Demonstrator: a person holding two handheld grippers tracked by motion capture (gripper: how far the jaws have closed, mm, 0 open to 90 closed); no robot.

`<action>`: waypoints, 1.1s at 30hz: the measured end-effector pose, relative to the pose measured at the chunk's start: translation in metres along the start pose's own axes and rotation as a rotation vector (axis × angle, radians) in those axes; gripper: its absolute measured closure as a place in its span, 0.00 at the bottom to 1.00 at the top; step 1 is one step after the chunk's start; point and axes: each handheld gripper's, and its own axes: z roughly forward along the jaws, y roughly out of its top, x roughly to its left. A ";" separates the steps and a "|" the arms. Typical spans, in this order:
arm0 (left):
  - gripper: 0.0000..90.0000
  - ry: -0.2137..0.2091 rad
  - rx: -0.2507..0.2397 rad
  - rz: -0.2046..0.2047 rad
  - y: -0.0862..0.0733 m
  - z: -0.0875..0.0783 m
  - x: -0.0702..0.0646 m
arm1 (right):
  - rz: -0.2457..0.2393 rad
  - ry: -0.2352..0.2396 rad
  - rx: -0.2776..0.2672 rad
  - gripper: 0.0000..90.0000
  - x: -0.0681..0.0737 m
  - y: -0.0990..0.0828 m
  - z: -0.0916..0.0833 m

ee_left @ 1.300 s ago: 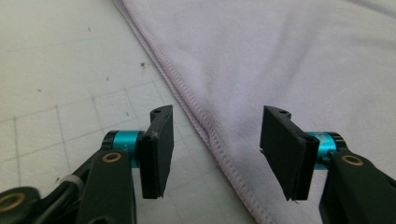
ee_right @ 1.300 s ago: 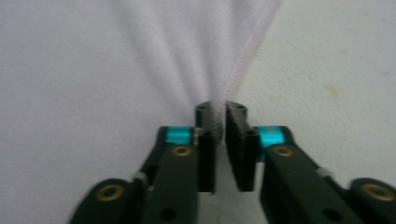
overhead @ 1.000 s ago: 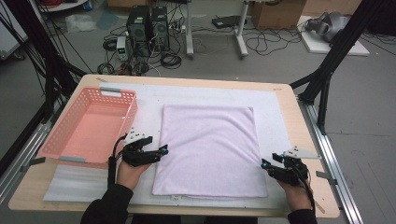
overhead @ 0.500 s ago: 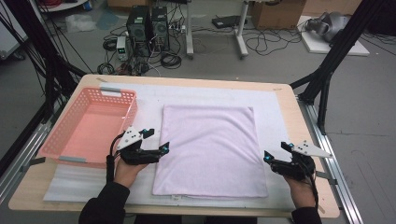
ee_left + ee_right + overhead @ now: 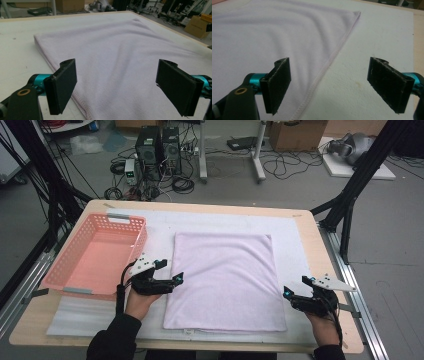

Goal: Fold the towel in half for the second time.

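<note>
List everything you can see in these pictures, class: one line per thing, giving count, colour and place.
towel: one, pale lilac, folded flat on the mat, mid-table
basket: one, pink, on the table's left side
mat: one, white, under towel and basket
table: one, light wood
computer towers: two, black, on the floor beyond the table
left claw: one, black, open at the towel's left edge
right claw: one, black, open by the towel's right edge
</note>
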 end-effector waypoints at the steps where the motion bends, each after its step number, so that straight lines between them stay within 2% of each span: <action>1: 0.19 -0.002 -0.001 -0.006 0.000 0.000 0.001 | -0.002 0.001 0.002 0.20 0.000 0.000 0.000; 4: 0.19 0.003 0.004 -0.029 -0.001 0.001 0.003 | -0.003 0.006 0.004 0.20 0.001 0.001 0.002; 8: 0.19 0.011 0.030 -0.031 0.001 0.003 0.005 | 0.017 0.012 0.008 0.20 -0.001 0.001 0.005; 15: 0.20 0.034 0.019 -0.063 0.017 0.008 0.012 | 0.022 0.048 0.029 0.20 -0.005 0.005 0.013; 19: 0.21 0.035 0.056 -0.057 0.028 0.017 0.014 | 0.025 0.064 0.031 0.20 -0.010 0.016 0.020; 24: 0.21 0.014 0.033 -0.086 0.041 0.033 0.019 | 0.031 0.096 0.035 0.20 -0.016 0.032 0.037; 27: 0.22 0.026 0.064 -0.080 0.047 0.044 0.023 | 0.034 0.106 0.041 0.20 -0.020 0.043 0.048; 33: 0.23 0.071 0.079 -0.095 0.053 0.061 0.036 | 0.031 0.109 0.064 0.20 -0.026 0.065 0.069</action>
